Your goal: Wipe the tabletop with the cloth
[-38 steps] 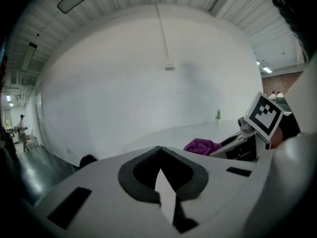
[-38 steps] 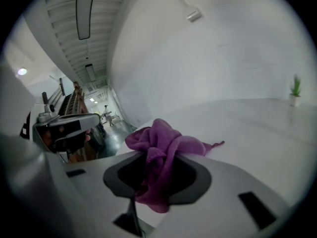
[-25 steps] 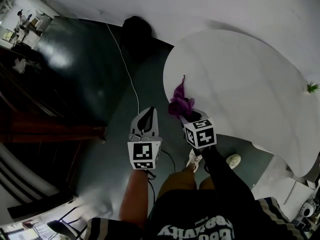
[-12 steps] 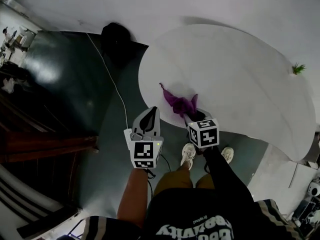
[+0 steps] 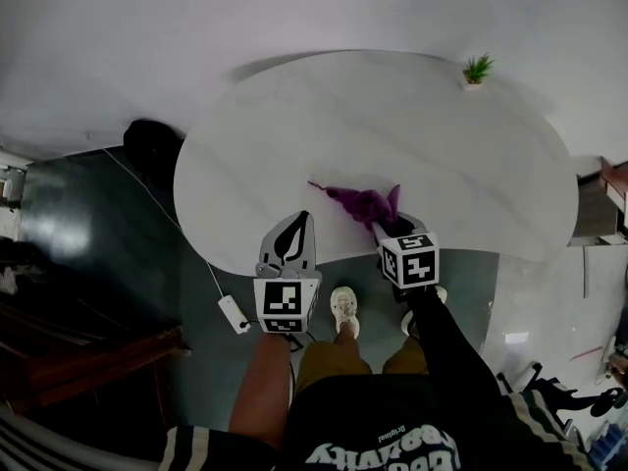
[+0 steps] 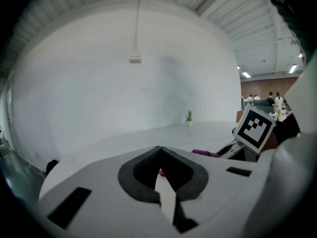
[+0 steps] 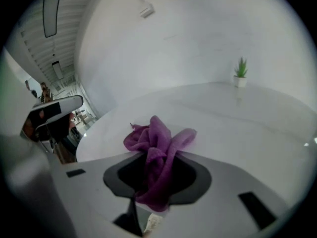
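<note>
Right gripper clamps the purple cloth, bunched just ahead over the tabletop. Press it flatter, then sweep forward; left gripper, closed and empty, hangs alongside

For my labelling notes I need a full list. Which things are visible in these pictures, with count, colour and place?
Table: one, white, centre of head view.
Cloth: one, purple, over table's near edge, in right claw.
Potted plant: one, green, table's far edge.
Cable: one, white, floor left of table.
Black object: one, floor by table's left end, unidentifiable.
Left claw: one, grey, shut, empty.
Right claw: one, grey, shut on cloth.
Shoes: two, pale, on floor.
</note>
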Demonstrator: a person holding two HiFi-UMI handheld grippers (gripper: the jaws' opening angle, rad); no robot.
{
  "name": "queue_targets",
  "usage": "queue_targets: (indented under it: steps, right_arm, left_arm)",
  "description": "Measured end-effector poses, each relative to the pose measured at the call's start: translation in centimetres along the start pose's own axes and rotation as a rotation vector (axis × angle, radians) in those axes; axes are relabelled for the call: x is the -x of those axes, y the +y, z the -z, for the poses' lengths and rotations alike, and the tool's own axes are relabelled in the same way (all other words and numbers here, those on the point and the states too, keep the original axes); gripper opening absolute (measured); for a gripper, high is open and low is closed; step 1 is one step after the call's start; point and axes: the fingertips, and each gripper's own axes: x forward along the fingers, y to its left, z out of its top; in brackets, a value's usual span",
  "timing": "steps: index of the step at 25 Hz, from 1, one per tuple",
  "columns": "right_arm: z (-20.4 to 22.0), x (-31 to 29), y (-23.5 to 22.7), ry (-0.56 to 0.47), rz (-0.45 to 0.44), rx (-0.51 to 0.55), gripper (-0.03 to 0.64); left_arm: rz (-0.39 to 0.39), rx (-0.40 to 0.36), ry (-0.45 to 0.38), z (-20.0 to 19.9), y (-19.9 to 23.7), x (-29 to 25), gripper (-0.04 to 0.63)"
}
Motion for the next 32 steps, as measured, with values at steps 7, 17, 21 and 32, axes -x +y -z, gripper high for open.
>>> queue_targets:
  steps: [7,17,21,32]
  right_arm:
    - [1.7,9.0,-18.4,-0.044,0.165,-0.098,0.129]
    - [8.4,23.4,-40.1,-0.099,0.438,-0.286,0.129]
    - [12.0,28.2,-45.3,-0.114,0.523,-0.356,0.129]
    - [14.7,34.0,-47.9,-0.173,0.595,-0.399,0.129]
  left_arm:
    - [0.148,-0.044,-0.027,-4.2,-16.3,-7.6,-0.005]
    - [0.411,-0.095,-0.071,-7.9,-38.7,-15.0,-0.005]
    - [0.507,-0.117,-0.082,-8.4,-45.8,-16.2,-0.005]
    - [0.555,-0.131,-0.101,-8.7,-50.1,-15.1,-0.005]
